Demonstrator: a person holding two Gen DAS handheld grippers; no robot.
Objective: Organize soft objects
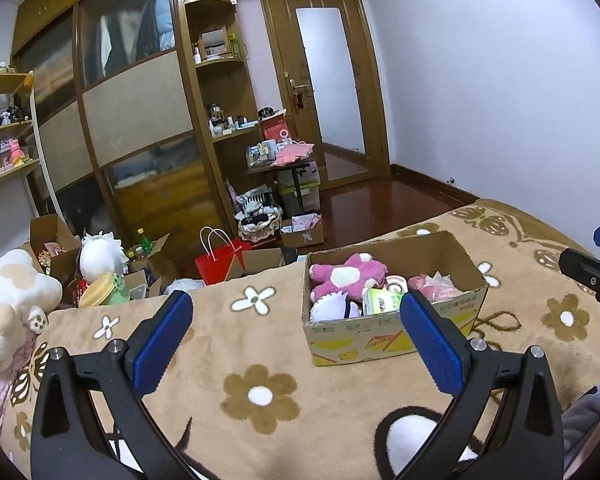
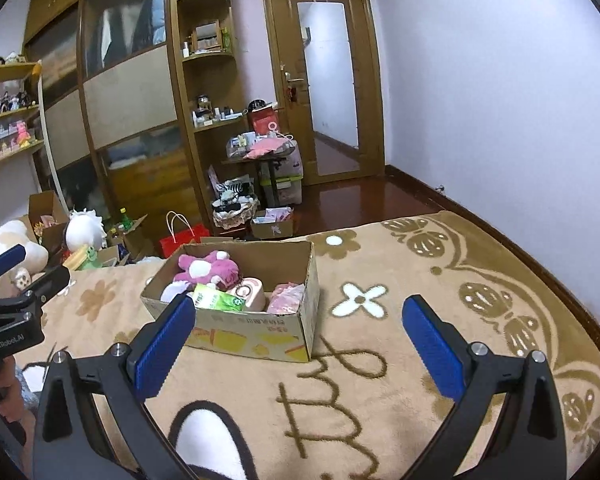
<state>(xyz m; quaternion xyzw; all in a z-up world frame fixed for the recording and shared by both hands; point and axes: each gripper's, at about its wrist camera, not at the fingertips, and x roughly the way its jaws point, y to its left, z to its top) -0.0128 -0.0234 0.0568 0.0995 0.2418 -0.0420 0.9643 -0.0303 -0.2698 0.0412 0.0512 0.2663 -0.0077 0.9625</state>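
An open brown cardboard box (image 1: 392,332) with yellow print on its front sits on a bed covered by a tan plush blanket (image 1: 260,360) patterned with brown and white flowers. Inside lie a magenta plush toy with a pale round patch (image 1: 348,274), a white soft item (image 1: 332,306), a green-and-white tissue pack (image 1: 382,302), a pink-and-white round-faced item (image 1: 396,282) and a pale pink fluffy bundle (image 1: 436,286).

The left claw (image 1: 296,312) is spread wide and holds nothing; the box lies ahead of it and toward its right finger, whose blue pad overlaps the box's front corner in the left wrist view. The right claw (image 2: 298,316) is equally wide and empty, with the box ahead and toward its left finger, the blue pad crossing the near left corner.

The left wrist view alone shows a large cream plush animal with tan patches (image 1: 8,300) close up at the bed's left edge. The right wrist view shows the box's right side wall, the blanket's brown beetle-pattern border (image 2: 500,304), and the left claw's black body at its left edge.
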